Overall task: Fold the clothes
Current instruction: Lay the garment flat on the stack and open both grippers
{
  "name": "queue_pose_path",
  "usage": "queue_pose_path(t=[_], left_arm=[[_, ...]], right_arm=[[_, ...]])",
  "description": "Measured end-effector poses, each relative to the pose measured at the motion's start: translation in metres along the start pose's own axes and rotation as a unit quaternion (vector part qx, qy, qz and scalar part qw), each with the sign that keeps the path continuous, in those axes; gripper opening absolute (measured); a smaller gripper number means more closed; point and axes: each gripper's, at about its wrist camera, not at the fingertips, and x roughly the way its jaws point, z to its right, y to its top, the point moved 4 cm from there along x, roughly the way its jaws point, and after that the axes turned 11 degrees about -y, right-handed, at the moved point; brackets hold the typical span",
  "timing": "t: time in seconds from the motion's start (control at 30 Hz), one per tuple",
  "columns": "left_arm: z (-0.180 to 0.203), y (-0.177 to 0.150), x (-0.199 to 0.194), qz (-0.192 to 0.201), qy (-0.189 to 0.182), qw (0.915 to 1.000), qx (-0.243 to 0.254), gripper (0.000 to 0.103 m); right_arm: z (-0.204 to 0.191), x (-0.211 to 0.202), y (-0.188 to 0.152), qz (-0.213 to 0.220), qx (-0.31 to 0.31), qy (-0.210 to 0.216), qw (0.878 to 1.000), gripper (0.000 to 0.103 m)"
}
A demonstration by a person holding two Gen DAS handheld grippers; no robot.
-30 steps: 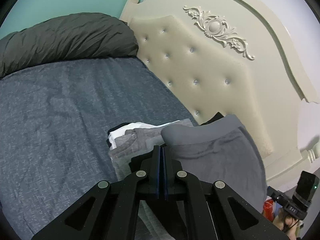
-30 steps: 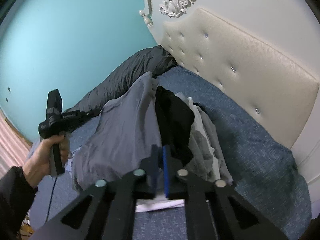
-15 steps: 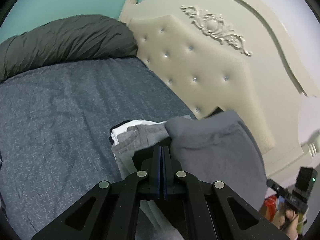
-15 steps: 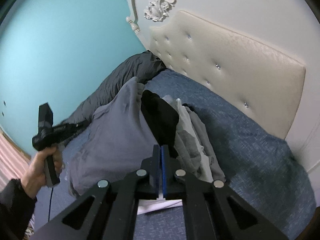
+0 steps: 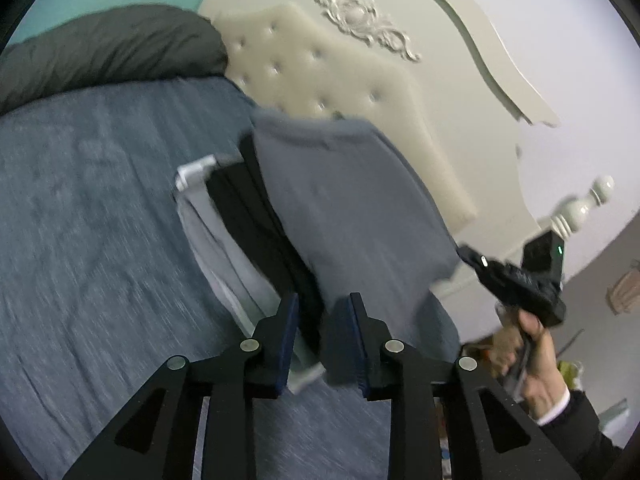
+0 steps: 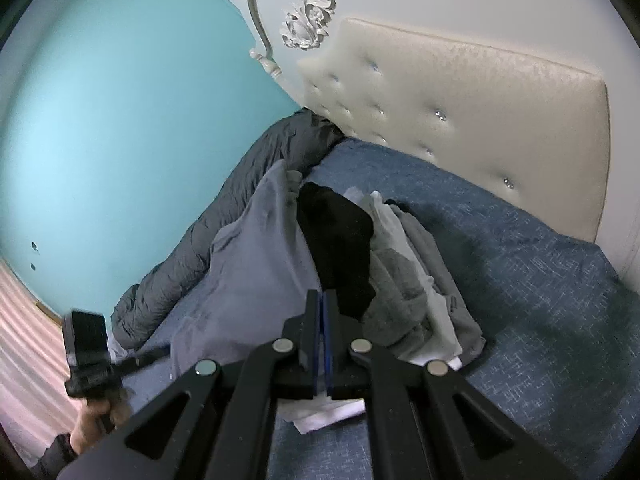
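Clothes stack (image 5: 240, 216) sits on the blue bed (image 5: 88, 208) near the headboard (image 5: 320, 76): white, light grey and black pieces, with a grey shirt (image 5: 344, 208) on top, its right part lifted. Dark duvet (image 5: 100, 48) lies bunched at far left by the teal wall. Left hand-held gripper (image 5: 322, 316) is open, fingers apart and straddling the near edge of the black piece and shirt, nothing clamped; view is motion-blurred. Right hand-held gripper (image 6: 322, 308) has fingers pressed together on the shirt's edge, beside the black piece (image 6: 340, 240). A hand (image 5: 528, 364) grips the right device's handle at far right.
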Motion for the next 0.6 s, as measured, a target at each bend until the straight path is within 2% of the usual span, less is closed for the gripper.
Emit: queue_pose_path(t=[0.07,0.23,0.27,0.3,0.43,0.6], left_arm=[[0.004,-0.010,0.004,-0.004,0.001,1.0000,-0.001,0.038],[0.004,-0.021,0.012,-0.004,-0.002,1.0000,-0.006,0.036],[0.006,-0.023,0.013,-0.004,-0.004,1.0000,-0.005,0.026],[0.007,-0.024,0.014,-0.004,-0.005,1.0000,-0.004,0.007],[0.010,-0.028,0.012,-0.002,-0.011,0.9999,-0.008,0.005],[0.007,-0.029,0.010,0.001,-0.001,0.9999,-0.017,0.005]], right_arm=[[0.001,-0.002,0.000,0.001,0.003,-0.007,1.000,0.003],[0.004,-0.011,-0.001,0.004,0.006,-0.013,1.000,0.003],[0.003,-0.012,-0.002,0.003,0.005,-0.012,1.000,0.003],[0.002,-0.012,-0.002,0.002,0.003,-0.012,1.000,0.003],[-0.002,-0.014,-0.003,0.002,-0.007,-0.015,1.000,0.003],[-0.005,-0.016,-0.005,0.000,-0.008,-0.012,1.000,0.003]])
